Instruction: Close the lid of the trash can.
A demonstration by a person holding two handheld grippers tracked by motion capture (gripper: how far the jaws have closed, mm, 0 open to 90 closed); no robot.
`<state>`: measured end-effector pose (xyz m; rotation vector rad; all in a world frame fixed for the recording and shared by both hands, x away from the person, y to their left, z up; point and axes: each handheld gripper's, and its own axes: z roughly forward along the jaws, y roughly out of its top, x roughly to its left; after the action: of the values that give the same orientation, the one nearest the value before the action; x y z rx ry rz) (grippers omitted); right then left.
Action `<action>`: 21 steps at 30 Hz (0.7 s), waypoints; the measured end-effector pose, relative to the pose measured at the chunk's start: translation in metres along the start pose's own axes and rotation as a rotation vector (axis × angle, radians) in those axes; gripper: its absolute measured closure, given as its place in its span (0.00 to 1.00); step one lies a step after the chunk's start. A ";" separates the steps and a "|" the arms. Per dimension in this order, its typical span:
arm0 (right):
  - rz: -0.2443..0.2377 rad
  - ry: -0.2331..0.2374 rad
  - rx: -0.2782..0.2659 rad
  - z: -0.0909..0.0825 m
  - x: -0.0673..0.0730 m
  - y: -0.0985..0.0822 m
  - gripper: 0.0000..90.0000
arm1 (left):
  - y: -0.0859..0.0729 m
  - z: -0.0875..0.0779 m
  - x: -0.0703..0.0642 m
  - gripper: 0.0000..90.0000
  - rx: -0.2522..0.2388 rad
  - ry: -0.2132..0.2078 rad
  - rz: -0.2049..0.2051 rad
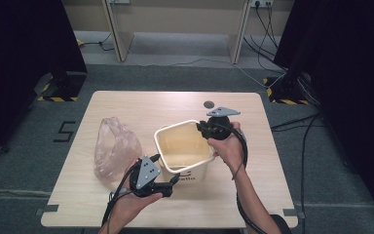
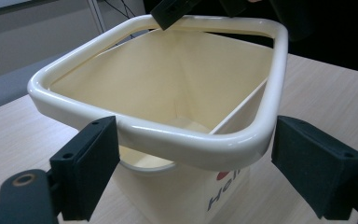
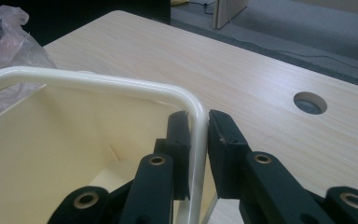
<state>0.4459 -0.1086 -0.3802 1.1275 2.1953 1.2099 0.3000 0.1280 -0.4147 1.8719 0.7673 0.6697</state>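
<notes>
Left gripper (image 1: 168, 183), nearest the camera at approx. 6 o'clock on the tabletop (image 1: 126, 105), has its fingers (image 2: 91, 165) spread wide either side of the near rim of a cream plastic bin (image 1: 185, 151), not pressing it. Right gripper (image 1: 205, 127), at approx. 1 o'clock from the bin, has fingers (image 3: 179, 149) pinched narrow on the far rim, one inside, one outside. Bin stands upright mid-tabletop; crumpled clear plastic bag (image 1: 116, 148) lies just beside it at 9 o'clock.

Upright cream bin (image 1: 182, 146), mid-table
</notes>
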 end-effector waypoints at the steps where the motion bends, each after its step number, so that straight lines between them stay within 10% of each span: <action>1: 0.002 0.002 -0.001 -0.001 0.000 -0.001 0.87 | 0.000 0.000 0.001 0.16 -0.001 0.005 -0.001; 21: 0.013 -0.052 -0.035 -0.013 0.000 -0.017 0.81 | -0.010 0.003 0.018 0.18 0.024 0.026 -0.080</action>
<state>0.4296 -0.1210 -0.3874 1.1475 2.1234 1.2060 0.3116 0.1429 -0.4232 1.8470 0.8664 0.6378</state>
